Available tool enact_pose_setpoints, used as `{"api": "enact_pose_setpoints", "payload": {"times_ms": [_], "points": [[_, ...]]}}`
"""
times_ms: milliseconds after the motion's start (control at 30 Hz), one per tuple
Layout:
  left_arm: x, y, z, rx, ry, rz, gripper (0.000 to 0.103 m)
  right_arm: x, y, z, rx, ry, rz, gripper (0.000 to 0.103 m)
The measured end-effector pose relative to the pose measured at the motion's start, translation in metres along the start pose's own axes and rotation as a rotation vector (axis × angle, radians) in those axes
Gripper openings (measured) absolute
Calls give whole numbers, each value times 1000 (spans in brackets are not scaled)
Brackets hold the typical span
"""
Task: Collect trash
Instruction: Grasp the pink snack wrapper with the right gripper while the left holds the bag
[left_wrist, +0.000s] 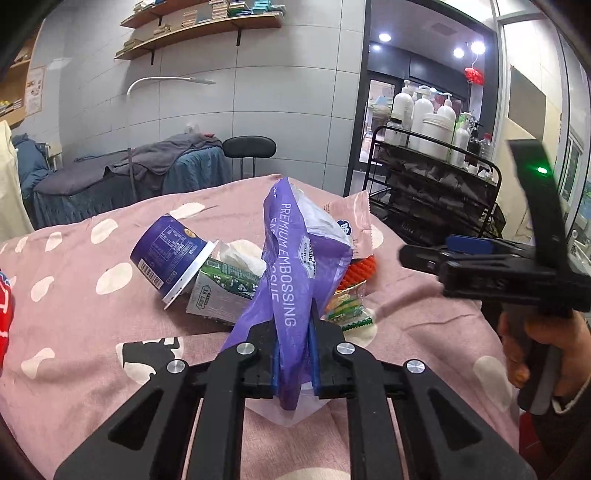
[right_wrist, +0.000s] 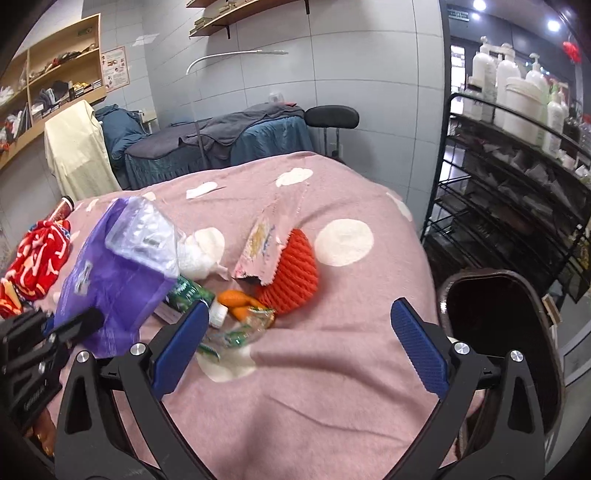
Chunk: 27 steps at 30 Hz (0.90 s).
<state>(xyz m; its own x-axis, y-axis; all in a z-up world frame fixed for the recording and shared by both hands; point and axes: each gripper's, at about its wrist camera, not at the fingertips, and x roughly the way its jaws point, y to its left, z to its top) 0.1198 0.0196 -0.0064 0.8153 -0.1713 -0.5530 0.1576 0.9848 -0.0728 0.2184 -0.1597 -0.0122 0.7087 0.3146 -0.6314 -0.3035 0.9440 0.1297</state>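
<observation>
My left gripper is shut on a purple tissue wrapper, holding it upright above the pink dotted bed cover. Behind it lies a pile of trash: a purple yogurt cup on its side, a green carton, white tissue, a pink wrapper and green-yellow candy wrappers. In the right wrist view the purple wrapper is at the left, with an orange foam net and orange peel in the middle. My right gripper is open and empty above the cover.
A dark bin stands at the bed's right edge. A black wire rack with white bottles is at the right. A red cloth lies at the left. Another bed and a black stool are behind.
</observation>
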Motion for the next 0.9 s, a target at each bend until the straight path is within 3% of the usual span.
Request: {"api": "enact_pose_setpoints", "payload": {"times_ms": [67, 167, 267, 400, 567, 667, 900], "points": [[-3, -1, 0, -7, -12, -2, 11, 12, 2, 6, 8, 22, 15, 81], [-10, 0, 0, -12, -29, -1, 11, 27, 3, 14, 32, 51, 35, 75], [-15, 2, 0, -19, -45, 8, 11, 44, 5, 19, 48, 89, 52, 57], [-17, 5, -2, -27, -43, 3, 11, 63, 7, 22, 74, 139, 90, 41], [-14, 5, -5, -32, -35, -1, 11, 68, 13, 19, 54, 149, 106, 11], [-14, 5, -6, -35, -32, -3, 11, 61, 12, 20, 58, 123, 143, 4], [-16, 2, -4, -28, -44, -14, 11, 18, 23, 24, -13, 9, 152, 3]]}}
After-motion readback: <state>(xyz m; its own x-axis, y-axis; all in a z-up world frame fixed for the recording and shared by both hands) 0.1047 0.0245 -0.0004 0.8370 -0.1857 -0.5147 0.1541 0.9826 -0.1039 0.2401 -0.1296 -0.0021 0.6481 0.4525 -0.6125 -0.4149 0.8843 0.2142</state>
